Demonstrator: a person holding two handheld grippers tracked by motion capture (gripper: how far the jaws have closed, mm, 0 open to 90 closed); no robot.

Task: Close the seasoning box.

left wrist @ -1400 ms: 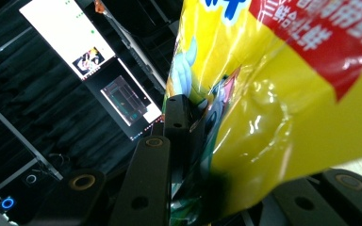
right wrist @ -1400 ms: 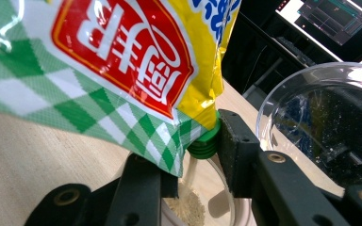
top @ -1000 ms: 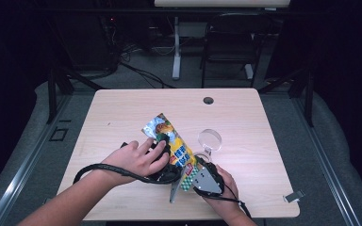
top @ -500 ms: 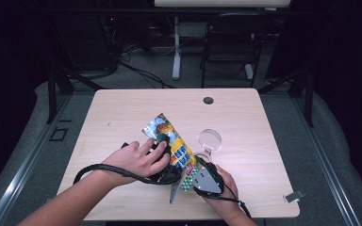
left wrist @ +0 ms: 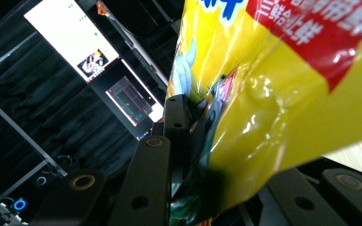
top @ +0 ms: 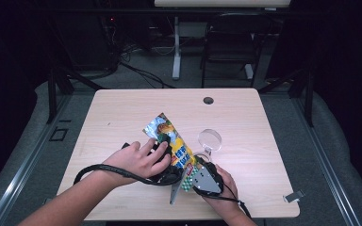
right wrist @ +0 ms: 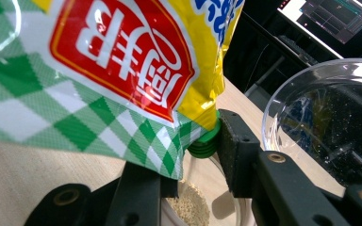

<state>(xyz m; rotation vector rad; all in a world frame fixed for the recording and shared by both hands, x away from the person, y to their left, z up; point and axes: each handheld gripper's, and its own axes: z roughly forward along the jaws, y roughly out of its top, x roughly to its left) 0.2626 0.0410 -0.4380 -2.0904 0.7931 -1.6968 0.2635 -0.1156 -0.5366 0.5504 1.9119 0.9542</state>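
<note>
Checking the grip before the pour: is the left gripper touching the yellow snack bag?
Touching. In the left gripper view, the left gripper has its black jaws pressed against the yellow snack bag, whose foil creases between them.

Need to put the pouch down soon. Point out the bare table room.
Bare: the table's far-left stretch, the strip from the grommet across the far edge, and the right side beyond the bowl. Crowded: near middle, around the pouch and both grippers.

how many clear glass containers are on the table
2: an empty clear bowl right of the snack bag, and a jar holding pale granules under the bag's green spout; others may be hidden.
</note>
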